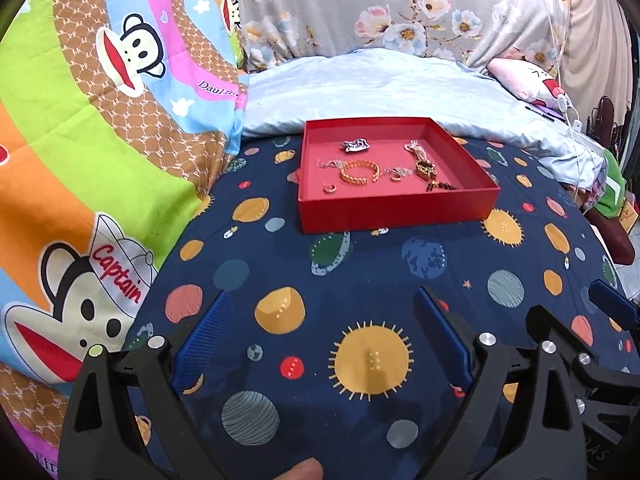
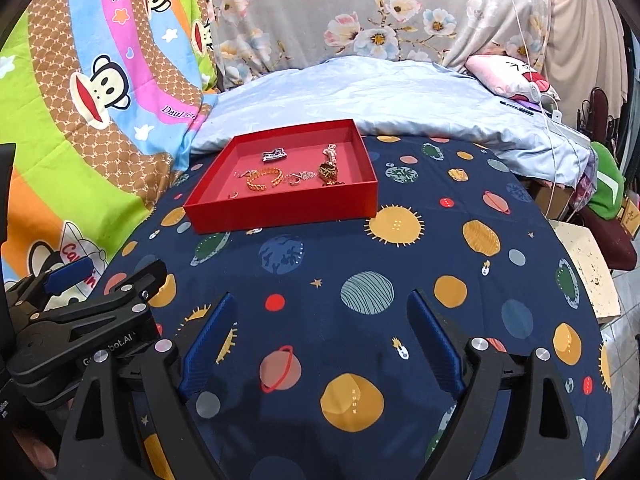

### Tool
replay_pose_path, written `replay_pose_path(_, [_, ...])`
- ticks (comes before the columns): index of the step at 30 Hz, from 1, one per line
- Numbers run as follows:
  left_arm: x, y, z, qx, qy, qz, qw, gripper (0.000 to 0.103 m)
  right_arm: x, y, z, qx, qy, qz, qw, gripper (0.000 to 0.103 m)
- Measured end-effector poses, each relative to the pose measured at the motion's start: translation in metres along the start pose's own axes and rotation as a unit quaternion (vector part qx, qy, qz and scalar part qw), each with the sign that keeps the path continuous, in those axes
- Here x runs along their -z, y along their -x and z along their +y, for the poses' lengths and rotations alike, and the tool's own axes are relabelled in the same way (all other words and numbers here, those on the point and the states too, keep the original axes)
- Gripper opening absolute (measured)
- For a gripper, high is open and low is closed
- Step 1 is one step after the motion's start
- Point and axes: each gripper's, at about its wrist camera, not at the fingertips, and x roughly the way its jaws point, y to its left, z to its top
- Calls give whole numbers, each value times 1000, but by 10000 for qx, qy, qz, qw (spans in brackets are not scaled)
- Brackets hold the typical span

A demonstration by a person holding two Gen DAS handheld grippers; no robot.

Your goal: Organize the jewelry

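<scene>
A shallow red box [image 1: 394,210] stands on the navy planet-print bedspread [image 1: 280,264], ahead of both grippers; it also shows in the right wrist view [image 2: 280,212]. Inside lie an orange-gold chain bracelet [image 1: 359,171] [image 2: 264,178], a silver charm [image 1: 354,144] [image 2: 273,155], a small ring [image 1: 329,188], a gold pendant [image 1: 425,168] [image 2: 328,171], a pink beaded strand [image 1: 416,150] and thin chains. My left gripper [image 1: 324,312] is open and empty, well short of the box. My right gripper [image 2: 320,312] is open and empty, beside the left one.
A colourful monkey-print quilt [image 1: 80,140] is piled on the left. A pale blue pillow [image 1: 380,88] lies behind the box. The floral cloth [image 1: 360,8] hangs at the back. A white cable [image 1: 568,112] and clutter sit at the right bed edge.
</scene>
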Motion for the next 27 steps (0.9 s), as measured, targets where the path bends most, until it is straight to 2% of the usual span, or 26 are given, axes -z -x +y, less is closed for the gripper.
replay_pose_path(27, [-19, -6, 1, -30, 80, -85, 9999, 90, -18, -4, 2, 159, 60, -214, 9996, 86])
